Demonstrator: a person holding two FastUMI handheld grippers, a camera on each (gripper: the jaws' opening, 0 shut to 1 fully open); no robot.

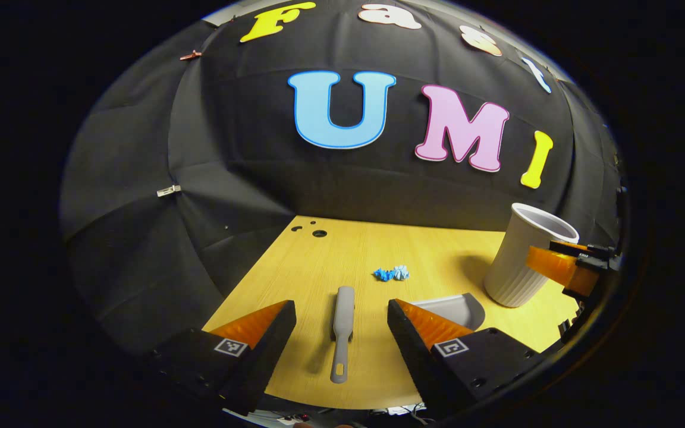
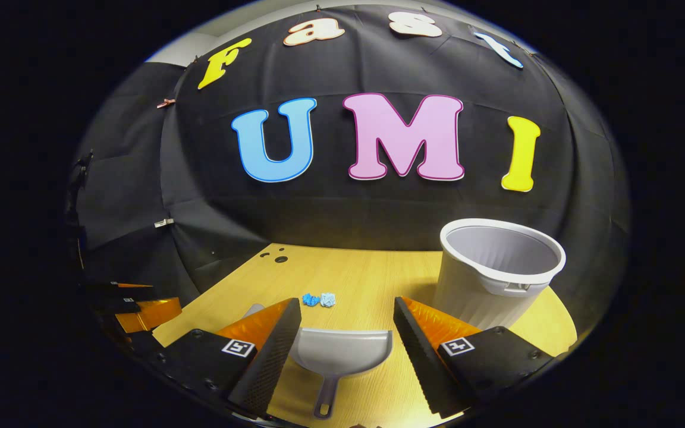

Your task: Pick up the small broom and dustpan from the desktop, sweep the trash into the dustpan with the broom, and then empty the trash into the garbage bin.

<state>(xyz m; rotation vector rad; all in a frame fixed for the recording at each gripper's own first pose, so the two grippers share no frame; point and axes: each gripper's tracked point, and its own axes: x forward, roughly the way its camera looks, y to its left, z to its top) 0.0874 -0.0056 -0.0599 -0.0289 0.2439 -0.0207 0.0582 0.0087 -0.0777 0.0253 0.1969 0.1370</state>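
So this is looking like the very start, the pick-up step; nothing is being held yet. In the left gripper view, the left gripper point(image 1: 339, 333) is hanging wide open and empty, with the small grey plastic broom point(image 1: 342, 333) lying flat on the light wooden desktop point(image 1: 295, 285) right between its fingers, handle end pointing back toward the tool. Just off its right finger is the edge of the grey plastic dustpan point(image 1: 455, 308); further ahead, the crumpled blue paper trash point(image 1: 391, 273); far right, the white ribbed plastic garbage bin point(image 1: 527, 255).

In the right gripper view, the right gripper point(image 2: 347, 339) is also spread wide and holding nothing; the dustpan point(image 2: 342, 352) is sitting between its fingers, handle toward the tool, scoop mouth facing away toward the trash point(image 2: 319, 299); the bin point(image 2: 500, 273) is standing ahead to the right.

Next move, I'm guessing: both tools dropping down and closing on the handles; the thin dustpan handle probably needs careful lining up.

Count: one broom, one dustpan, one bin, two grippers; the trash is looking like two little wads touching each other.
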